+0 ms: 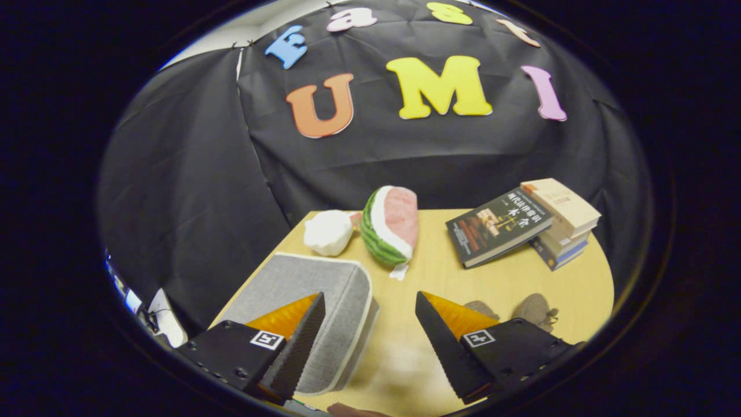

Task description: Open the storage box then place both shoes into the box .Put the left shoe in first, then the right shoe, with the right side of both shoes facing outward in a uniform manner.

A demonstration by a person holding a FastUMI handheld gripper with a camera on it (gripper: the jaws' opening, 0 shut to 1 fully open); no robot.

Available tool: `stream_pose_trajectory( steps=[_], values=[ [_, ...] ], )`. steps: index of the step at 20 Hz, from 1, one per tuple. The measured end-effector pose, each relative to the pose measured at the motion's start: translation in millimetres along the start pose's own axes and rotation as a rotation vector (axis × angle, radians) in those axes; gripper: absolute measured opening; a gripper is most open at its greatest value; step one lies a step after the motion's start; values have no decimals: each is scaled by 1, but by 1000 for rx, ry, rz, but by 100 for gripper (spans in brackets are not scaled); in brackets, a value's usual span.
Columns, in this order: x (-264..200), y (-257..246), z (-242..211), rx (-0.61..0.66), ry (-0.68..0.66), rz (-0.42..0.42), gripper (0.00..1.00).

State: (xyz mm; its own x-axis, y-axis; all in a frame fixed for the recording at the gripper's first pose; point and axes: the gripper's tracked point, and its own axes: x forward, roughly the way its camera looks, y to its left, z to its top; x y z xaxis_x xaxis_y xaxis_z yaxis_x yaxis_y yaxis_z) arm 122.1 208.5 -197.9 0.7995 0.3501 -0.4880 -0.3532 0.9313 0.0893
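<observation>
Two fingers wide apart – claw point(370, 333) holds nothing, above storage box point(324, 301)

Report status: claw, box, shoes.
Claw open, holding nothing, above the table. Grey storage box closed, under the left finger. Shoes beyond the right finger, partly hidden. Plush watermelon farther ahead.

We note bare table point(428, 278) right of the storage box point(324, 289); beyond the box, a watermelon toy point(392, 226) and white lump point(327, 232) block; books point(521, 226) far right. Gripper point(370, 324) fingers spread.

Cloth-walled booth point(191, 174); wooden table point(521, 284)
</observation>
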Motion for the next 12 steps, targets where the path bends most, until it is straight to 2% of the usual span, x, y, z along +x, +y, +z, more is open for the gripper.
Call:
stream_pose_trajectory(
  steps=[4,8,12],
  values=[
    [20,7,-22,-55,58,-4,96],
    [35,11,-38,20,131,37,96],
    [42,21,-46,142,192,140,96]
  ],
)
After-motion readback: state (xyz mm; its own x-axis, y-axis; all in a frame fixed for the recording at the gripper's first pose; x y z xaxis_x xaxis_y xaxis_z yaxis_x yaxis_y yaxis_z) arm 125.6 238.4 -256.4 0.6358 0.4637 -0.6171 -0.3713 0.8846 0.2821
